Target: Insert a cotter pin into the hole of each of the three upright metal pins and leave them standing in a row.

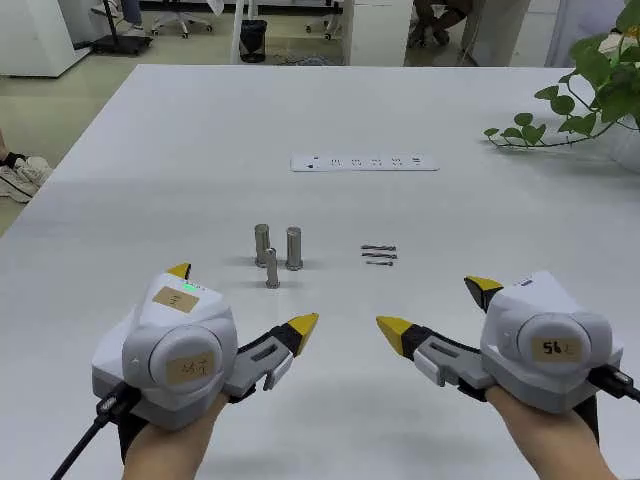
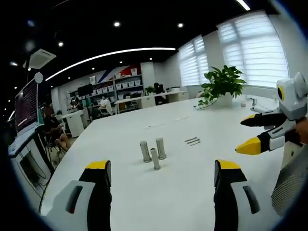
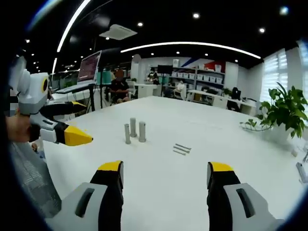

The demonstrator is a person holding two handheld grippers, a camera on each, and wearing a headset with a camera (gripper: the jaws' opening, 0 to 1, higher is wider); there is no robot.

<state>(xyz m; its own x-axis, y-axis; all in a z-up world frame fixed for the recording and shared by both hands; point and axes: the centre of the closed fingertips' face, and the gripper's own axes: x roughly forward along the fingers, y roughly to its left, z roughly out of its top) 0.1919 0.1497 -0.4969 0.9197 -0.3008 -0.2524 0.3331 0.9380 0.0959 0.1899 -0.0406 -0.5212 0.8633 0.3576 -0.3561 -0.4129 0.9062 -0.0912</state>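
A white worktop (image 1: 200,150) is carrying three upright metal pins (image 1: 293,248) in a cluster, with cotter pins (image 1: 379,255) lying to their right. The left tongs (image 1: 242,296) and right tongs (image 1: 438,306) are hovering on the near side, apart from both, with jaws spread and empty.

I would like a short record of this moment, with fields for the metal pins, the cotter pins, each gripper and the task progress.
metal pins: three, upright, clustered in a triangle on the table
cotter pins: three, lying side by side, right of the metal pins, apart from them
left gripper: open, empty
right gripper: open, empty
progress: no cotter pin inserted yet
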